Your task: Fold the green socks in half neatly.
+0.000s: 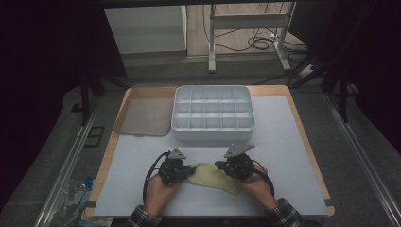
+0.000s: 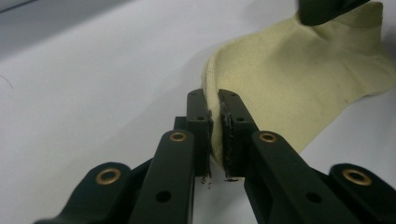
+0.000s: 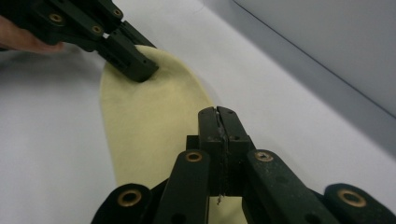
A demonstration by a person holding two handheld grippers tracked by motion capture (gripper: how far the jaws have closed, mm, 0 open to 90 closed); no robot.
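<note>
Left gripper [image 2: 215,105] jaws clamp the sock [image 2: 299,84] edge — right gripper [image 3: 218,116] jaws together, any pinched fabric hidden.

We see a pale yellow sock [image 1: 215,176], a white divided box [image 1: 213,113], a grey lid [image 1: 143,116], black grippers and plaid sleeves [image 1: 285,215].

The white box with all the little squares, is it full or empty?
Empty. The white box sits open at the table's far side, and its compartments show bare white bottoms.
</note>
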